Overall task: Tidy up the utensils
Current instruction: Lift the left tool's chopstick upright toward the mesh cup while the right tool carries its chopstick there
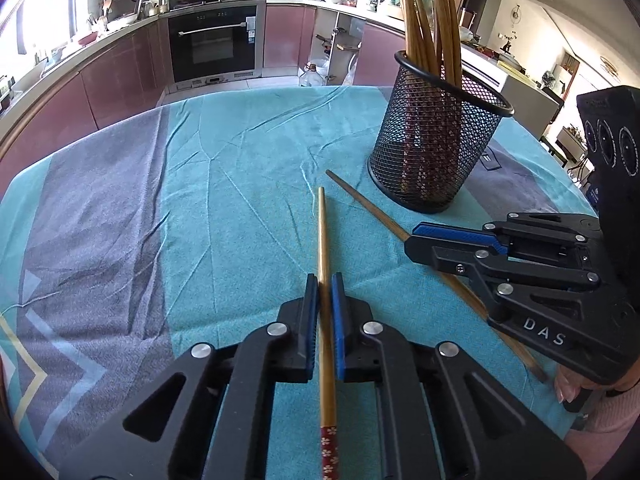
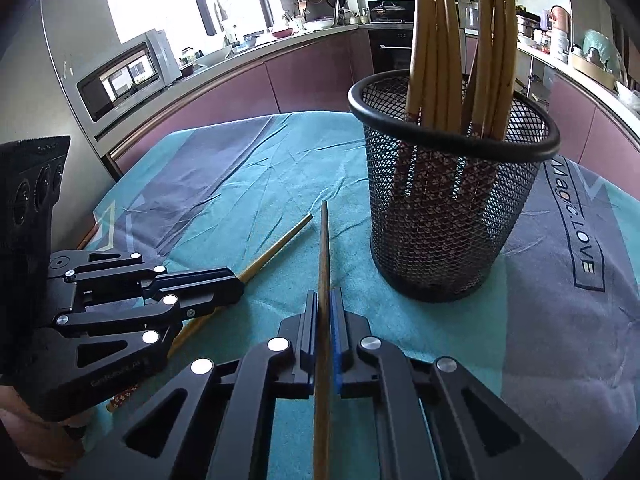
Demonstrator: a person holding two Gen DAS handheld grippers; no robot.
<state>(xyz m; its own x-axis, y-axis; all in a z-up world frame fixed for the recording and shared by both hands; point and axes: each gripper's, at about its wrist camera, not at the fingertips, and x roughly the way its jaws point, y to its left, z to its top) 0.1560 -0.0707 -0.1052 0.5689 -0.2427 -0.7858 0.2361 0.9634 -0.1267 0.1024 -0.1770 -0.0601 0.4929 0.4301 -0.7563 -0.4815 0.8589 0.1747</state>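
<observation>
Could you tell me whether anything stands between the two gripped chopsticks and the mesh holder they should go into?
Nothing visible does. The left gripper holds one chopstick, the right gripper the other chopstick; only bare tablecloth lies before the mesh holder.

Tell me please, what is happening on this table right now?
A person is tidying chopsticks with two hand-held grippers. The left hand-held gripper is shut on a light chopstick, and the right hand-held gripper is shut on a darker chopstick. Both chopsticks lie low over the teal tablecloth. The black mesh holder beside them already stands full of chopsticks.
</observation>
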